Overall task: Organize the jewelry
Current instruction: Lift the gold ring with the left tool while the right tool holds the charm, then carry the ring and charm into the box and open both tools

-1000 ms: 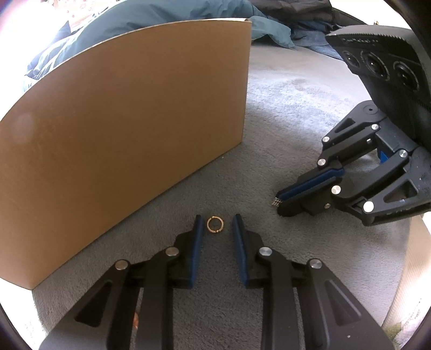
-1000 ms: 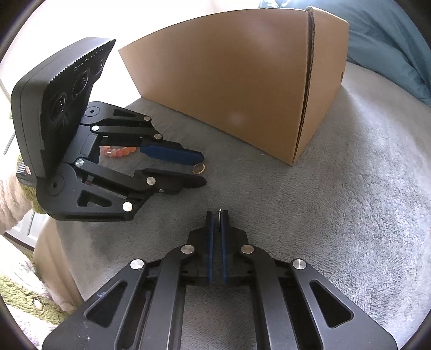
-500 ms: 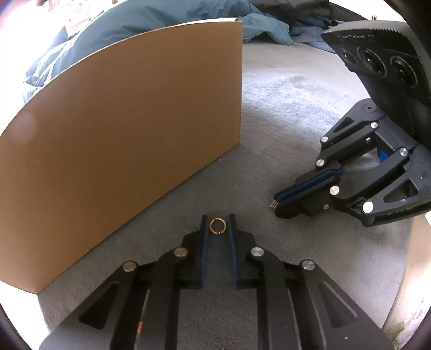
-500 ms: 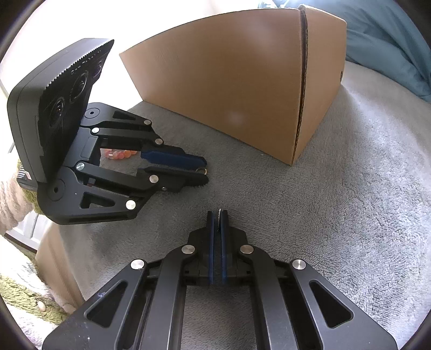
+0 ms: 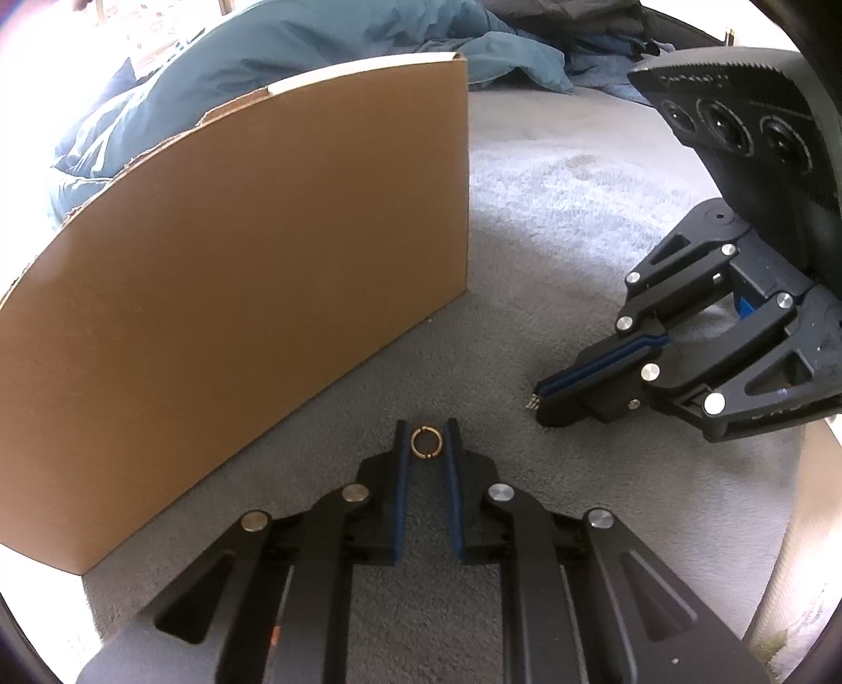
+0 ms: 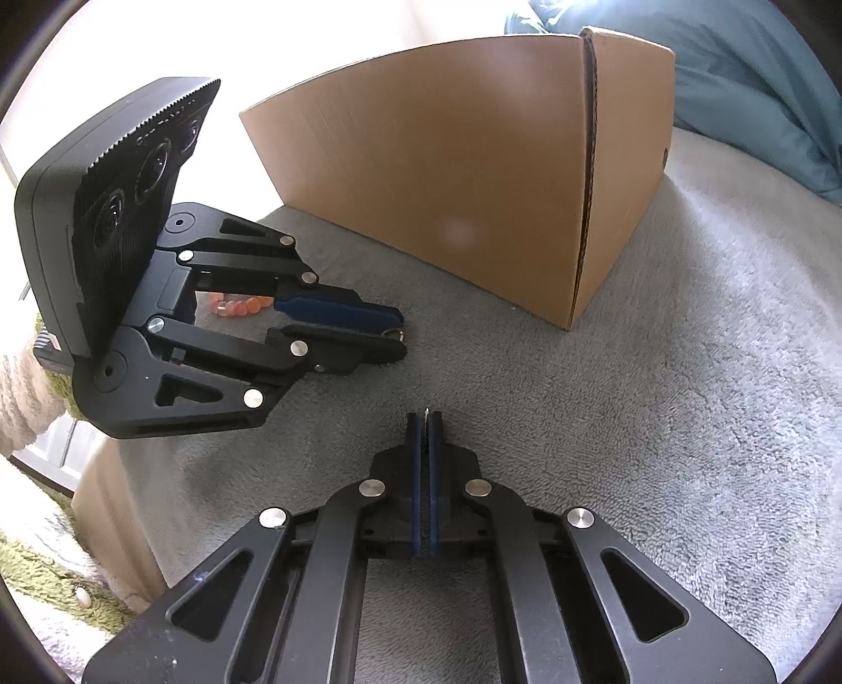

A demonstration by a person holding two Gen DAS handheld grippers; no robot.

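My left gripper (image 5: 425, 432) has just been closing around a small gold ring (image 5: 424, 442), and its blue pads now stand on either side of the ring, so close that I take them to be pressing its edges. The ring lies flat on the grey fleece blanket (image 5: 552, 221), its open face turned up at my left wrist camera; being round it has no long axis, though a small break shows in the hoop on the side nearest me. In the right wrist view only a glint of it shows at the tips of my left gripper (image 6: 401, 337). My right gripper (image 6: 426, 416) is closed, its pads pressed together on something thin and silvery (image 6: 426, 410) that pokes out past the tips along the line of the fingers; in the left wrist view that same piece (image 5: 532, 402) shows as a few short metal prongs at the tip of the right gripper (image 5: 542, 402), aimed towards the cardboard box, too small for me to name. The cardboard box (image 5: 237, 294) stands upright on the blanket just beyond the ring, its near corner between my two grippers. A string of orange beads (image 6: 237, 307) lies on the blanket behind my left gripper's linkage, near the blanket's left edge. A blue quilt (image 5: 316, 42) is heaped behind the box.
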